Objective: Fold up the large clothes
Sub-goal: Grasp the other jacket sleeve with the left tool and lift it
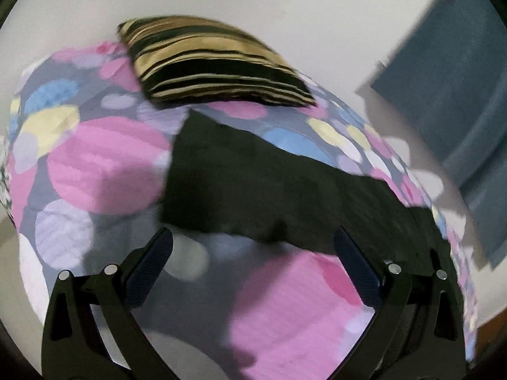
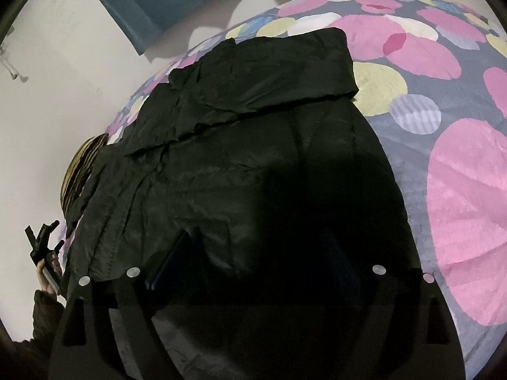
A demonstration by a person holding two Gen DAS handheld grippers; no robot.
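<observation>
A large black garment (image 2: 253, 145) lies spread on a bed with a spotted pink, blue and yellow cover (image 2: 459, 174); one part is folded over its far end. In the left wrist view the garment (image 1: 269, 183) lies across the cover (image 1: 104, 164). My left gripper (image 1: 253, 247) is open and empty, hovering just short of the garment's near edge. It also shows small at the far left of the right wrist view (image 2: 42, 237). My right gripper (image 2: 263, 253) is open above the garment's near part, with its fingers in deep shadow.
A striped black and tan pillow (image 1: 218, 63) lies at the far end of the bed, also visible in the right wrist view (image 2: 79, 171). A blue curtain (image 1: 459, 95) hangs against the white wall to the right of the bed.
</observation>
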